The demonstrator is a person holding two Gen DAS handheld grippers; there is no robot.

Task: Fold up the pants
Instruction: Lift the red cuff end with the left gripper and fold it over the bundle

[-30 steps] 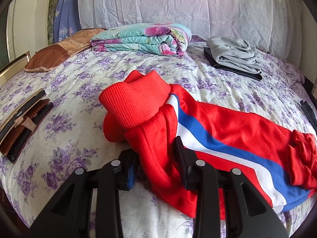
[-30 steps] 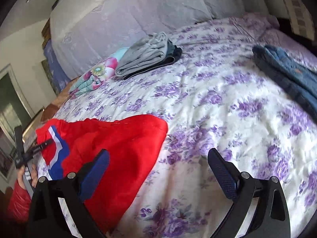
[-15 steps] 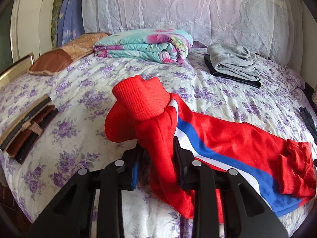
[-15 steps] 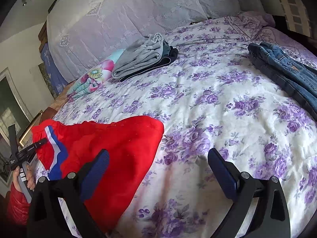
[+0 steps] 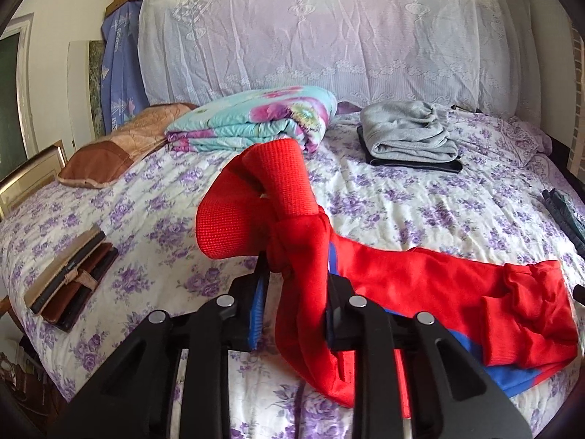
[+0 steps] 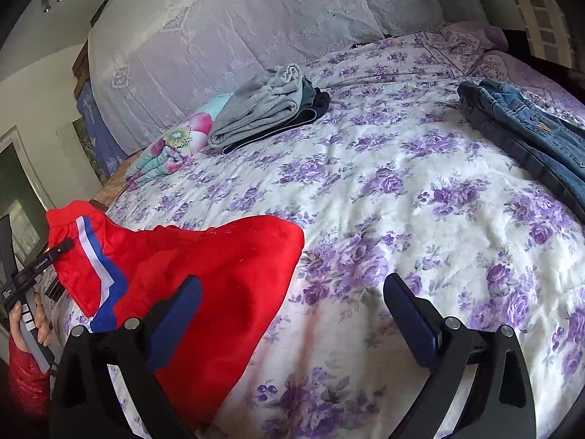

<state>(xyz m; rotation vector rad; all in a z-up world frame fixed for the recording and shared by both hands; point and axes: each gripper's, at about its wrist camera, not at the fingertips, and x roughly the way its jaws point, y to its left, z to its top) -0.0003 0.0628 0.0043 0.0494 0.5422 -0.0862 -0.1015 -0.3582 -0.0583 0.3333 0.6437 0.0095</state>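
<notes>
On a bed (image 6: 384,197) covered with a purple-flowered spread, red track pants (image 5: 420,289) with a blue and white side stripe lie across the near edge. Left gripper (image 5: 296,285): jaws closing on a bunched fold of the leg end, cloth squeezed between the pads, ribbed cuffs (image 5: 256,205) flopping up above the grip. Holding just below the cuffs likely gives control of both leg ends at once, so they can be carried over toward the waist for a lengthwise fold. Waist end (image 5: 530,311) rests crumpled on the spread, apart from the grip. Right gripper (image 6: 292,311): jaws wide apart, nothing between them, hovering over the flat red waist portion (image 6: 219,267); probably waiting to pin or catch that end. A hand (image 6: 27,325) in a red sleeve shows at the left edge of the right view, holding the other tool. Grey folded clothes (image 5: 409,135), a folded floral quilt (image 5: 256,117) and blue jeans (image 6: 523,135) sit farther back, well clear of the working area.
</notes>
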